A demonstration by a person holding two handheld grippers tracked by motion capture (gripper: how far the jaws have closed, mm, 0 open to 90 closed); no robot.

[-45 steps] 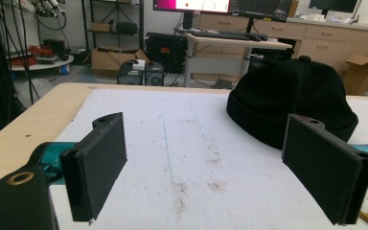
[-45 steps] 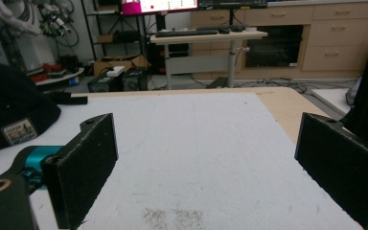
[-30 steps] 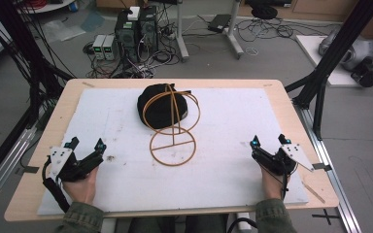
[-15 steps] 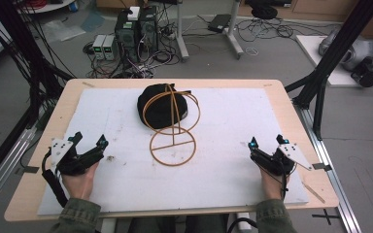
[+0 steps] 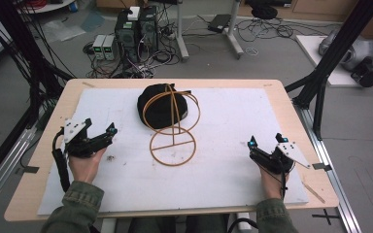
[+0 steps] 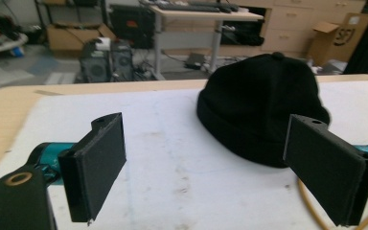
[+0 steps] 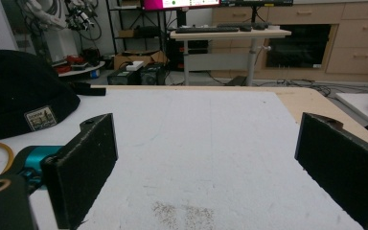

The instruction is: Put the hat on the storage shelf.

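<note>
A black cap [image 5: 159, 108] lies at the middle back of the white mat, leaning against a stand of thin golden hoops [image 5: 173, 147] whose round base rests on the mat. My left gripper [image 5: 108, 136] is open, low over the mat left of the stand and apart from it. In the left gripper view the cap [image 6: 263, 105] sits ahead between the open jaws, and a bit of hoop [image 6: 310, 207] shows at lower right. My right gripper [image 5: 265, 142] is open near the mat's right front. The right gripper view has the cap [image 7: 19, 93], with its sewn label, at far left.
The white mat [image 5: 233, 116] covers most of a wooden table [image 5: 53, 121]. Dark specks [image 7: 182, 211] lie on the mat ahead of the right gripper. Black frame posts [image 5: 320, 92] stand beside the table. Computers and cables [image 5: 136, 34] crowd the floor beyond it.
My left gripper has moved forward and slightly right, toward the cap and stand. The right gripper has barely shifted. The cap and stand have not moved.
</note>
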